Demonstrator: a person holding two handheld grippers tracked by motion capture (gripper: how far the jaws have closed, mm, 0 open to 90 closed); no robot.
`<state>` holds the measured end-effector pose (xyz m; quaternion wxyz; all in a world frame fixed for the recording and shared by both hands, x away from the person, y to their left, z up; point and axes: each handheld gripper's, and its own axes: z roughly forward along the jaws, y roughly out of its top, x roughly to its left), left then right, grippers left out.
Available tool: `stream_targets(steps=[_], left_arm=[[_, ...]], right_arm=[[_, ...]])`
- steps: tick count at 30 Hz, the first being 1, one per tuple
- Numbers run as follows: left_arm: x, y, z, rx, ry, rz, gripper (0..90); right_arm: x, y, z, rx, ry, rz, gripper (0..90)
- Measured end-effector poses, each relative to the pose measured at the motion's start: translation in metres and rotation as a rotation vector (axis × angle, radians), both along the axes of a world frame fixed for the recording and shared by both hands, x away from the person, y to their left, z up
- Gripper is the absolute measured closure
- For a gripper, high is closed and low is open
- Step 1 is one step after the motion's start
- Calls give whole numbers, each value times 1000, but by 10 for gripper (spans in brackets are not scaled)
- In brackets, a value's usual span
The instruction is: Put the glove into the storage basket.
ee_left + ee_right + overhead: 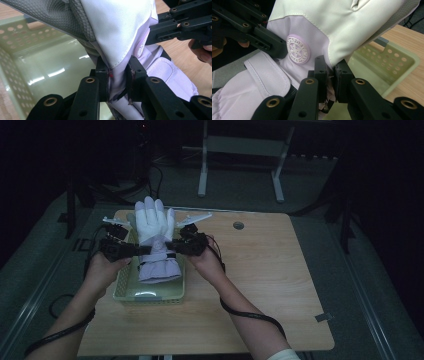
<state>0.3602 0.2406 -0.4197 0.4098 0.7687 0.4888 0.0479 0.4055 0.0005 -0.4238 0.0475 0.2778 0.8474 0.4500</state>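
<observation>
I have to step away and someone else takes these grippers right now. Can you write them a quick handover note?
Left gripper: shut on the glove, pinching its left edge near the wrist.
Right gripper: shut on the glove's right edge at the same height.
Glove: white and lilac, held between both grippers above the green basket, fingers pointing away from you, cuff hanging toward the basket.
Basket: on the table, left of centre.
Done: glove gripped on both sides and lifted.
Left: probably lower it into the basket, then open both jaws.

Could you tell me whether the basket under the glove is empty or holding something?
Empty as far as visible: the basket's bare floor shines beneath the held glove.
</observation>
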Motion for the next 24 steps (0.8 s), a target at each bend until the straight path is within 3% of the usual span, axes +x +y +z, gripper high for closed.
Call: stream_targets(steps=[7, 9, 14, 17, 24], left_arm=[[7, 2, -22, -12, 17, -1, 753], [11, 2, -36, -24, 34, 4, 752], [14, -2, -54, -13, 65, 12, 751], [14, -4, -61, 6, 64, 7, 749], [14, -7, -74, 43, 125, 12, 746]], right_arm=[[7, 6, -17, -19, 28, -16, 826], [10, 6, -30, -31, 47, -26, 826], [14, 6, -51, -46, 84, -42, 825], [13, 5, -58, -56, 94, -47, 826], [10, 9, -74, -98, 123, -47, 823]])
